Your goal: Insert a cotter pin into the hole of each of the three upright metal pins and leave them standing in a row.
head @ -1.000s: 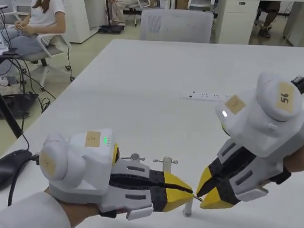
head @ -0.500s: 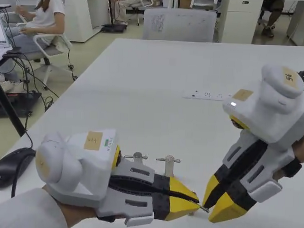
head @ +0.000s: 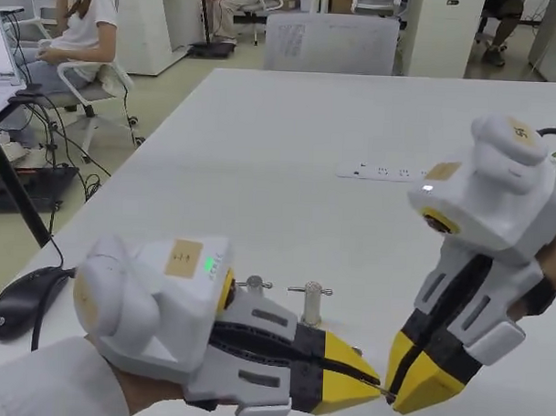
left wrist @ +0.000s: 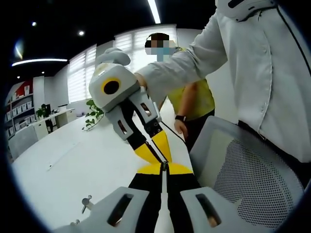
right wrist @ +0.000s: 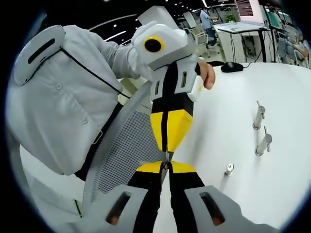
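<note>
Two upright metal pins (head: 252, 286) (head: 310, 303) stand side by side on the white table (head: 261, 171), each with a cotter pin through its top. A third, bare pin (right wrist: 228, 169) stands nearer, its top peeping over my left gripper (head: 367, 391). That gripper lies low at the table's near edge, jaws shut. My right gripper (head: 406, 399) points steeply down, tip to tip with it, jaws shut too. A thin cotter pin (head: 387, 392) bridges the two tips and both seem to pinch it. The right gripper view shows all three pins (right wrist: 260, 116) (right wrist: 264, 143).
A white power strip (head: 382, 172) lies mid-table. A black mouse (head: 23, 301) with its cable sits at the left edge. A grey chair (head: 329, 41) stands at the far end, a seated person (head: 79, 28) far left. A mesh chair (left wrist: 243, 170) is behind me.
Both grippers, still tip to tip, have drawn back towards me from above the bare pin. The right one now stands steeper. The head camera has tipped slightly.
</note>
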Available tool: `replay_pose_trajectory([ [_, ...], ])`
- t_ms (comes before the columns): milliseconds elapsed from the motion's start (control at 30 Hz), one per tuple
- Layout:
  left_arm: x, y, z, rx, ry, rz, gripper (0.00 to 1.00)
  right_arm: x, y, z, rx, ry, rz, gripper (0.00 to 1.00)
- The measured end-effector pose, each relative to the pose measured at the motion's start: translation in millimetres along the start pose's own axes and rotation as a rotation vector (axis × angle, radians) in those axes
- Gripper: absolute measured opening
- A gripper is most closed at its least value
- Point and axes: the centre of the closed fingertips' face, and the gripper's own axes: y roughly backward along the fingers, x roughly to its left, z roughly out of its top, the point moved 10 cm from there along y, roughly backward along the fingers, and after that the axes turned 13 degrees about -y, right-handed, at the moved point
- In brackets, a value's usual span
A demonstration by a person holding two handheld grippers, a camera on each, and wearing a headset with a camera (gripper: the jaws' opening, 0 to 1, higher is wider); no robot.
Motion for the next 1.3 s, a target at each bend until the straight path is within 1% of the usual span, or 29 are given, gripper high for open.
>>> replay_pose_trajectory([
  [67,-0.2,-0.5,-1.1,0.006,0.002,-0.002,0.0,1.0,0.7,-0.4,0.001,-0.002,-0.002,0.07],
  [133,0.5,-0.3,-2.2,0.011,0.005,0.004,0.0,2.1,1.3,0.2,0.005,0.02,-0.027,0.07],
  [267,2.2,-0.3,-4.4,0.018,0.019,0.014,0.0,4.0,0.0,2.0,0.025,0.075,-0.094,0.06],
  [400,2.8,0.1,-8.7,0.026,0.055,0.027,0.0,6.3,-1.3,3.4,0.041,0.112,-0.163,0.06],
  [467,3.3,0.4,-10.4,0.031,0.067,0.037,0.0,3.1,2.0,4.8,0.049,0.139,-0.201,0.06],
  [567,3.7,-0.1,-11.7,0.041,0.075,0.042,0.0,5.2,1.8,5.8,0.059,0.154,-0.222,0.06],
  [667,5.4,-0.9,-12.7,0.056,0.072,0.056,0.0,3.4,2.7,7.2,0.078,0.173,-0.269,0.06],
  [800,5.8,-2.4,-13.6,0.077,0.053,0.065,0.0,4.0,3.1,8.8,0.089,0.172,-0.291,0.06],
  [900,4.4,-3.5,-14.0,0.102,0.028,0.063,0.0,4.9,3.0,10.0,0.086,0.151,-0.288,0.07],
  [933,4.4,-3.5,-14.1,0.104,0.025,0.062,0.0,5.0,3.0,10.2,0.085,0.151,-0.287,0.07],
  [1033,4.5,-3.0,-14.2,0.112,0.017,0.06,0.0,3.6,2.5,10.6,0.082,0.121,-0.284,0.07],
  [1133,4.8,-2.8,-13.8,0.118,0.011,0.06,0.0,3.4,2.8,10.7,0.081,0.118,-0.288,0.07],
  [1200,5.8,-2.1,-13.7,0.119,0.018,0.064,0.0,3.2,2.8,10.8,0.092,0.161,-0.305,0.06],
  [1267,6.3,-1.7,-14.2,0.116,0.033,0.062,0.0,4.7,1.4,10.9,0.097,0.18,-0.31,0.06],
  [1300,6.2,-1.5,-14.4,0.117,0.036,0.062,0.0,4.6,1.3,12.1,0.112,0.243,-0.326,0.06],
])
